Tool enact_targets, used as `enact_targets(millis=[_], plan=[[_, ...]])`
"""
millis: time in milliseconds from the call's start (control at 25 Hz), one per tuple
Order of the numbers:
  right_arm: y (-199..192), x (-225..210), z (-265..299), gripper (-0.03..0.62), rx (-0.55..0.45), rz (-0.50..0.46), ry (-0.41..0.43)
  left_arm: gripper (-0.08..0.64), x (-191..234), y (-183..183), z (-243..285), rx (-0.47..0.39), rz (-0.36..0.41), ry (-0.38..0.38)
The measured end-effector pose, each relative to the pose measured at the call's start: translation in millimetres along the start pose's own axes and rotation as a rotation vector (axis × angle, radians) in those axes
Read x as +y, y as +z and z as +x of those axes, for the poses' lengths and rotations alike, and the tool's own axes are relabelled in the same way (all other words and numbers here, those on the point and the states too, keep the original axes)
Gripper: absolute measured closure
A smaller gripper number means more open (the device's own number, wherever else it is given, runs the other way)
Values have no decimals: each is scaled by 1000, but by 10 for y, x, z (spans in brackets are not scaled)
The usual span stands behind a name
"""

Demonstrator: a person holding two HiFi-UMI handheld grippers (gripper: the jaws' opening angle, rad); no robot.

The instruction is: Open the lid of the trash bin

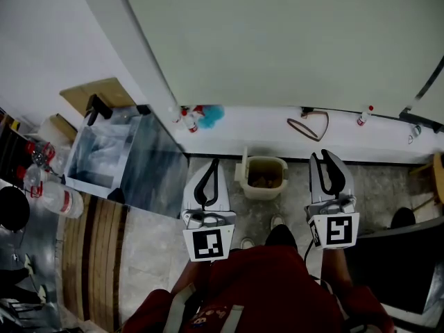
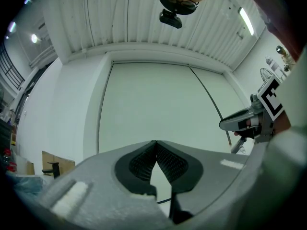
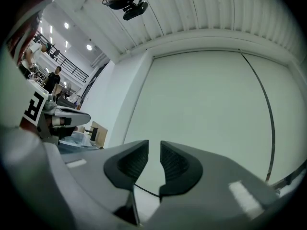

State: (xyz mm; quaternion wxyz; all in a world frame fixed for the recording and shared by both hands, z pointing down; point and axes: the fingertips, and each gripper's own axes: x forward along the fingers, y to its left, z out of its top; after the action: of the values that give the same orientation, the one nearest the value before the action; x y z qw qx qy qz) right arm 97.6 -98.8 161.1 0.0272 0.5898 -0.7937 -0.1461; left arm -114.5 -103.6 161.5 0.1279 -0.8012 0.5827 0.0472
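- Trash bin [image 1: 263, 179]: a small beige bin on the speckled floor, against the foot of a white ledge [image 1: 277, 127]. In the head view it sits between the two grippers, a little beyond their tips.
- Its top is uncovered and brownish contents show inside. A pale upright piece at its left rim looks like the lid [image 1: 244, 164], standing on edge (too small to be sure).
- Left gripper [image 1: 216, 162]: held above the floor just left of the bin, not touching it. In the left gripper view its ribbed pads [image 2: 144, 163] meet at the tip, so the left gripper [image 2: 156, 143] is closed with nothing between the jaws.
- Right gripper [image 1: 325, 155]: held just right of the bin, also clear of it. In the right gripper view a narrow gap separates the jaws of the right gripper [image 3: 154, 147], and only the pale wall [image 3: 206, 99] shows through it, so it is slightly open and empty.
- Both grippers point towards that wall, roughly level with each other.
- On the ledge lie a looped cable [image 1: 307, 126], a small bottle [image 1: 364, 115] and a blue item [image 1: 212, 114].
- A clear plastic container [image 1: 104, 151] stands well to the left.
- The person's red garment [image 1: 270, 290] fills the lower edge of the head view.
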Motion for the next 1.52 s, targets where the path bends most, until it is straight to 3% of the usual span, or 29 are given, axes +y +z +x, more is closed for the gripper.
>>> enact_targets(millis=[200, 1520], plan=[[-42, 64, 5, 592, 14, -3, 13, 557, 0, -20, -3, 2, 0, -5], [-265, 198, 183, 592, 84, -11, 8, 557, 215, -335, 14, 59, -33, 14]])
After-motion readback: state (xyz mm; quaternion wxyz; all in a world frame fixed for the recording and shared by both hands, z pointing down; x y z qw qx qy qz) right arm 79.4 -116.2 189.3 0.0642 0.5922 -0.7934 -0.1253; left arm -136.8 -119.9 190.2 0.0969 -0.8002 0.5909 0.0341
